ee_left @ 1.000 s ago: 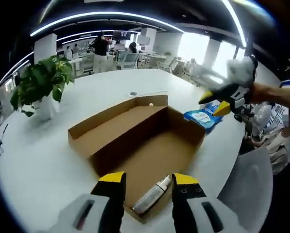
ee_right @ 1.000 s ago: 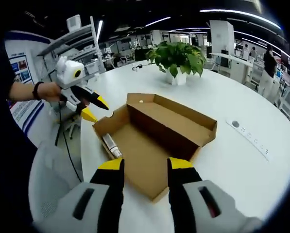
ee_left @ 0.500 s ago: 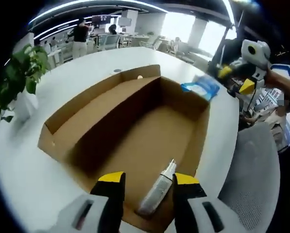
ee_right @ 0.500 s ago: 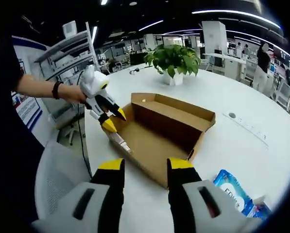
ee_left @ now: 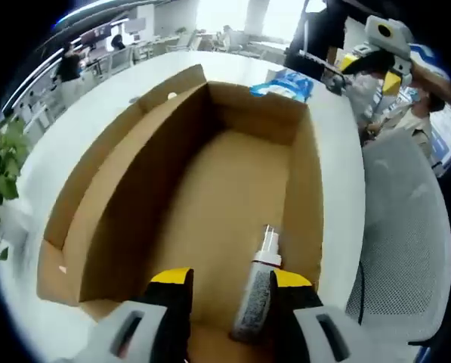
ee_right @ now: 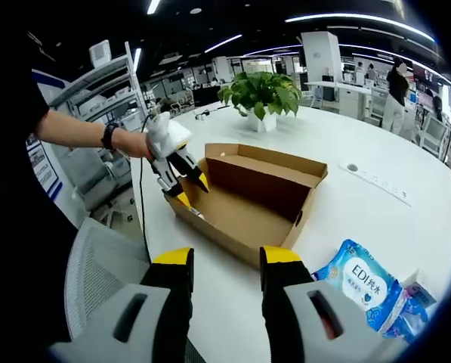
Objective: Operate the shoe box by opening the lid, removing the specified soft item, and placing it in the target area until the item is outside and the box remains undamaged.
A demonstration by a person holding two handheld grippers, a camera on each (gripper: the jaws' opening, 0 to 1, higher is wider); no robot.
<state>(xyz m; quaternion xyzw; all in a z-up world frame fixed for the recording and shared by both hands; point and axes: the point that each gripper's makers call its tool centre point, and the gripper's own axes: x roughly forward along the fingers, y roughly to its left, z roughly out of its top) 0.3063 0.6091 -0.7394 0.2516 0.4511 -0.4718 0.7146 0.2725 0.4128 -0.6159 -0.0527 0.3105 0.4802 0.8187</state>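
Left gripper view: the left gripper (ee_left: 223, 283), jaws apart and holding nothing, reaches into the open cardboard shoe box (ee_left: 127, 189), where a small spray bottle (ee_left: 258, 291) lies on the floor between the jaw tips, near the right wall. Right gripper view: the right gripper (ee_right: 223, 259), jaws likewise spread and empty, hovers over the white table (ee_right: 376, 219) near the box's short end, with the blue wipes pack (ee_right: 359, 281) lying on the table outside the box, just right of the jaws. A potted plant (ee_right: 261, 94) stands beyond the box, and a mesh chair (ee_right: 97, 261) sits at the table's near edge.
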